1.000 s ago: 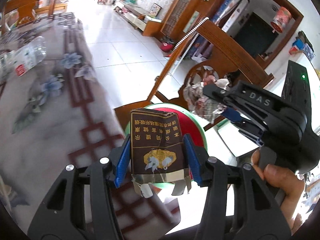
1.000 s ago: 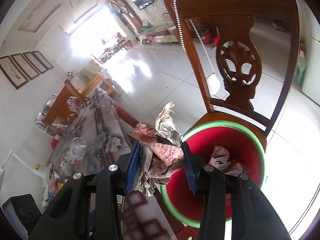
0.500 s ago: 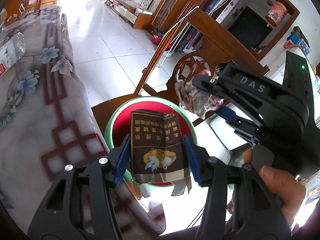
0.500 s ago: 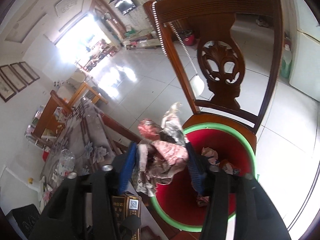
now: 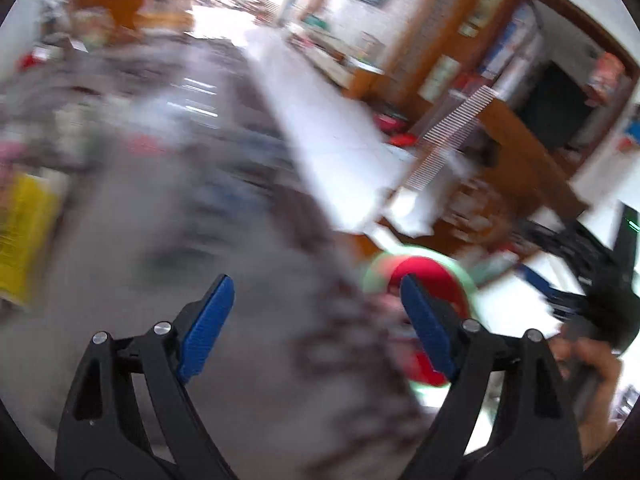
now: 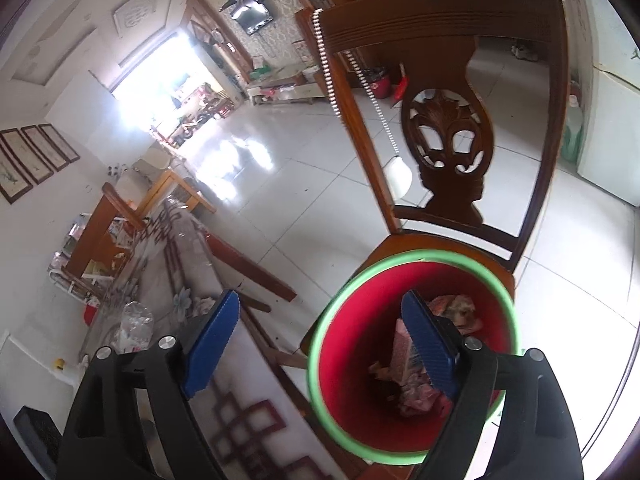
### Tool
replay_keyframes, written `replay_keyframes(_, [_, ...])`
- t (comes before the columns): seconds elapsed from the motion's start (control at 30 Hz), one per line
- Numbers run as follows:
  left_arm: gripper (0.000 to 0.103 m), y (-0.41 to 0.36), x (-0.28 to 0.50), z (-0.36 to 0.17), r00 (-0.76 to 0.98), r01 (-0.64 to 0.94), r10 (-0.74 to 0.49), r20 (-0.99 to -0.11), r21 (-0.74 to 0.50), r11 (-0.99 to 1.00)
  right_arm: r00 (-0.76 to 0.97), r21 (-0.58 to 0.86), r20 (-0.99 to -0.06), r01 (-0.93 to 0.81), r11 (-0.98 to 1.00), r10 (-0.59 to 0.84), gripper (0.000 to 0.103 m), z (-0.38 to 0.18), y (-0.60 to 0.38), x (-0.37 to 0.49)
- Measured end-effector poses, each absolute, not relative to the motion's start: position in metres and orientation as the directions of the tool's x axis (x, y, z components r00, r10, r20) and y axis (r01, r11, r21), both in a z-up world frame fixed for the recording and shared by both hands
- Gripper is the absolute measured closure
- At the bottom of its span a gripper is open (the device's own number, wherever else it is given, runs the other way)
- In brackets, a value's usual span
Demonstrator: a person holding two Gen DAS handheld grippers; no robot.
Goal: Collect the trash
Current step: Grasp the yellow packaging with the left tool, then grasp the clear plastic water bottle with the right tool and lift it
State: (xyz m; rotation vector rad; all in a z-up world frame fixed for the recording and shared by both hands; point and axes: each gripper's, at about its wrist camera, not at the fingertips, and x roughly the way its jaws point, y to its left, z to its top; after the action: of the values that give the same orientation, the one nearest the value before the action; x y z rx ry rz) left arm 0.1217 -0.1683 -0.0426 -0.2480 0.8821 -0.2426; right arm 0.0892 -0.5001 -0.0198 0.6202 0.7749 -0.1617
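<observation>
Several pieces of crumpled trash lie at the bottom of the red bin, a pinkish printed wad and paler scraps among them; the rest is too jumbled to tell apart. The bin has a green rim and stands on the seat of a carved wooden chair, just beside the edge of the surface, which wears a grey cloth with a dark red lattice print.

The right tool hangs above the bin's near rim with its blue pads spread wide and nothing between them; its jaws have just been opening, and it is released. One pad overlaps the bin's mouth in the right wrist view, the other lies over the edge of the surface.

The left tool is likewise released, its jaws having just been opening, blue pads far apart and empty. Its view is heavily blurred: below it the patterned surface fills most of the frame, and the bin shows as a red and green smear behind its right pad. At the far right of that view the right tool shows as a dark streaked shape, with the person's hand on its grip. A yellow item lies at the surface's left edge, too smeared to identify.
</observation>
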Motion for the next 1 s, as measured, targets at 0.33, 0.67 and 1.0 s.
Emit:
replay_keyframes(0.33, [0.020,0.004,0.148,-0.072,0.555,-0.299,0.103,-0.826,-0.083,0.951,0.690,0.439,-0.701,0.222,0.870,0.178,0.021,-0.011,-0.426,0.112])
replay_keyframes(0.67, [0.066,0.015,0.163,-0.098,0.483,-0.208,0.086,-0.871,-0.019,0.978,0.640,0.395,-0.733,0.124,0.910,0.231,0.020,-0.011,-0.359,0.127])
replay_keyframes(1.0, [0.070,0.048,0.052,-0.023,0.621,-0.160,-0.070,-0.780,-0.214,0.964,0.512,0.439,-0.753,-0.078,0.895,0.414,0.015,-0.019,-0.276,0.142])
